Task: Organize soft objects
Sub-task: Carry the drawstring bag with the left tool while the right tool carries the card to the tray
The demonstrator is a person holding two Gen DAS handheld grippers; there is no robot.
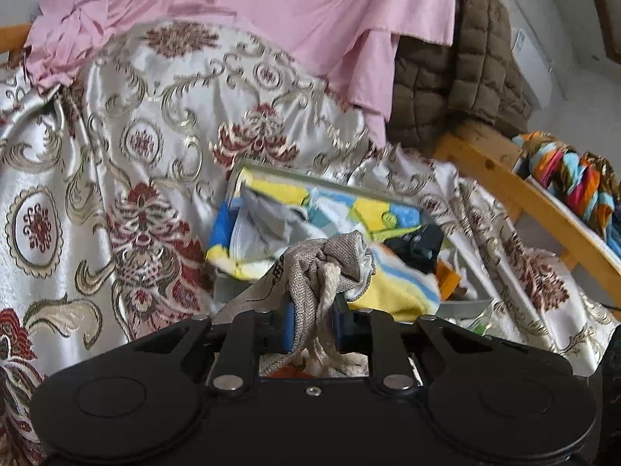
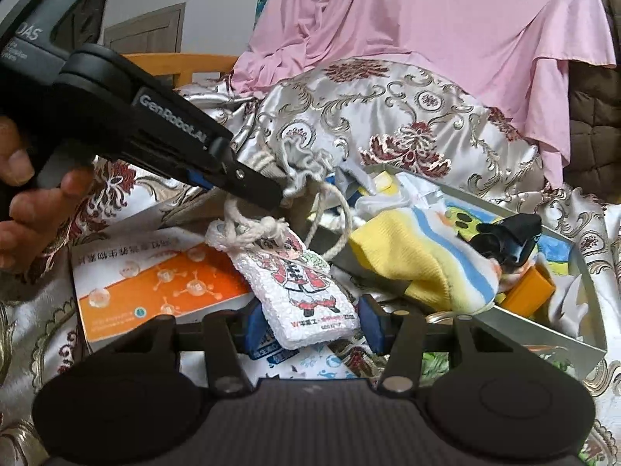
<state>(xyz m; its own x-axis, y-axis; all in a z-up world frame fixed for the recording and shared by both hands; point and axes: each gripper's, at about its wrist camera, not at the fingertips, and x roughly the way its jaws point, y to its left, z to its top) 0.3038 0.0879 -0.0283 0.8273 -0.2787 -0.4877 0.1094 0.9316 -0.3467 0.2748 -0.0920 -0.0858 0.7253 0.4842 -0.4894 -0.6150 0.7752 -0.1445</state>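
My left gripper (image 1: pixel 312 326) is shut on a beige drawstring pouch (image 1: pixel 330 260) and its cord, held above a grey tray (image 1: pixel 465 306) of soft items. In the right wrist view the left gripper (image 2: pixel 271 194) grips the pouch's cord (image 2: pixel 256 233), and a white pouch with a cartoon figure (image 2: pixel 306 291) hangs from the cord. My right gripper (image 2: pixel 310 326) is open, its blue pads on either side of the white pouch's lower end. A yellow, blue and white striped cloth (image 2: pixel 423 264) lies in the tray (image 2: pixel 543 334).
An ornate silver and red bedspread (image 1: pixel 136 155) covers the bed, with a pink sheet (image 1: pixel 310 11) and a brown quilt (image 1: pixel 458 77) behind. An orange and white booklet (image 2: pixel 155 283) lies at left. A wooden rail (image 1: pixel 516 190) and a colourful cloth (image 1: pixel 574 182) are at right.
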